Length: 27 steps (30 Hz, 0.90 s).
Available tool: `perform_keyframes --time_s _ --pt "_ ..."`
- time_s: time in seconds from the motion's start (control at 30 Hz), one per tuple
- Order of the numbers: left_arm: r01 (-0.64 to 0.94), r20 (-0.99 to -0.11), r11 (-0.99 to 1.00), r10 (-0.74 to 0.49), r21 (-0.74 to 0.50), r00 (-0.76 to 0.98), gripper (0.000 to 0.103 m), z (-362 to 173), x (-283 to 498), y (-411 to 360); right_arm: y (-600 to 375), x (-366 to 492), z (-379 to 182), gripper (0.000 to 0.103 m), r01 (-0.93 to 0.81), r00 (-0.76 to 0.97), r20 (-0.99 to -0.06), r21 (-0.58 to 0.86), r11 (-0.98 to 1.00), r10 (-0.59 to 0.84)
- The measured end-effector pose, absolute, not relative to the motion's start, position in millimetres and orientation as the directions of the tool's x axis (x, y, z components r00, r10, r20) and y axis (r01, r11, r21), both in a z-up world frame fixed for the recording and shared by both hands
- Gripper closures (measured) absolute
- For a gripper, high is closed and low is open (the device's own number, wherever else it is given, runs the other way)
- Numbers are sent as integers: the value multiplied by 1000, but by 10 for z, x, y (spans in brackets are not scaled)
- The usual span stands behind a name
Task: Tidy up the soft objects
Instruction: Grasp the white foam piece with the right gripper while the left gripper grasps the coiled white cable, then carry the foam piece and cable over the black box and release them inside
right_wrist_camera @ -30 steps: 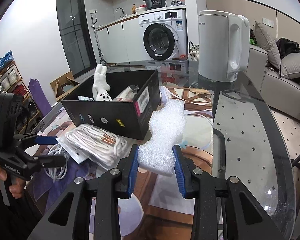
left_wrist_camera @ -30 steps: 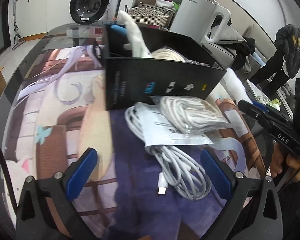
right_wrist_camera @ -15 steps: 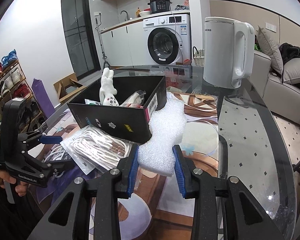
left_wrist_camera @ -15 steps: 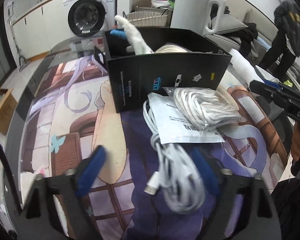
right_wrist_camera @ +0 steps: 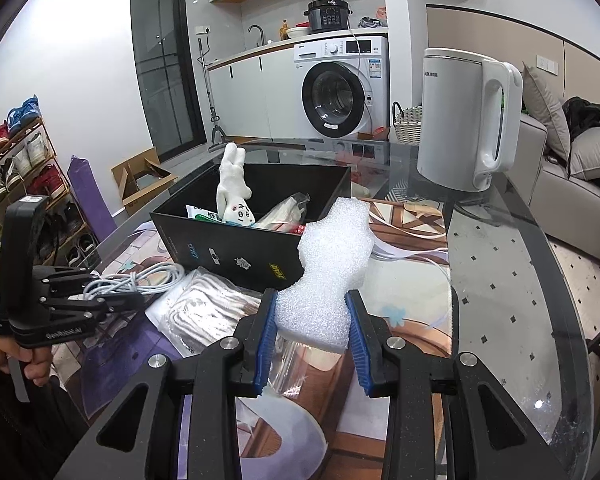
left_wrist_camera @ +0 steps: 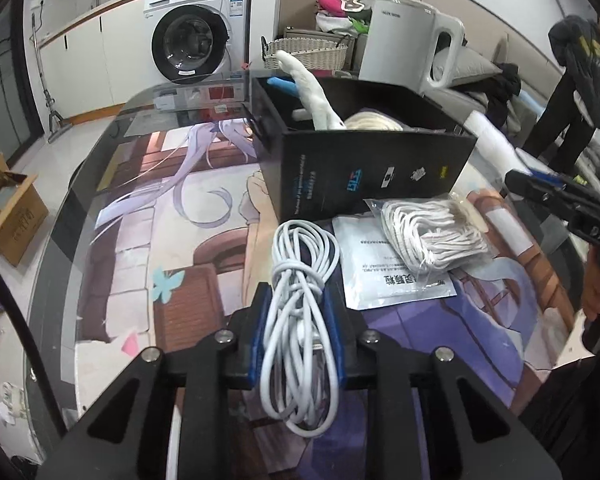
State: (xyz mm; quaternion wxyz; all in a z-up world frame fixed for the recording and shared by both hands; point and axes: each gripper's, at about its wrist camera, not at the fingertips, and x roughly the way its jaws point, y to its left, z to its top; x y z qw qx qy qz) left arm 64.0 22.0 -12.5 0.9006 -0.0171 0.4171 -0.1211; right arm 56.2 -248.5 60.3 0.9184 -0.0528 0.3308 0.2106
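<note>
Cable (left_wrist_camera: 300, 300), coiled at lower centre, is pinched by the left gripper (left_wrist_camera: 298, 338); right gripper (right_wrist_camera: 312, 330) clamps foam (right_wrist_camera: 330, 276). Lift both clear over the box (left_wrist_camera: 372, 160) rim before releasing.

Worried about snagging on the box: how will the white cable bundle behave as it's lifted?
Probably floppy: the cable bundle hangs in loose loops past the left gripper. The loops may sag and catch the box rim. It looks light.

Box (left_wrist_camera: 364, 172) contents mostly hidden, label perhaps unreadable
</note>
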Motion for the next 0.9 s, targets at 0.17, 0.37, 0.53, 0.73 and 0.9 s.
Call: perform_keyframes --time_s 0.17,0.37,0.53,0.73,0.9 --pt "222 -726 963 -264 -155 635 79 -50 561 283 -2471 569 628 70 -415 700 -623 41 909 348" --pt "232 -678 950 -312 -210 665 79 104 488 345 -2453 538 686 70 -433 711 -600 40 900 368" --pt "234 -612 939 -343 -254 713 79 238 461 415 -2418 489 742 70 -454 720 -575 34 890 389" --pt "241 -556 931 -358 -274 750 79 360 465 404 -2401 449 816 70 -467 728 -549 39 883 409" --pt "232 -529 932 -351 -279 773 79 448 528 371 -2378 435 876 70 -477 729 -536 48 878 425"
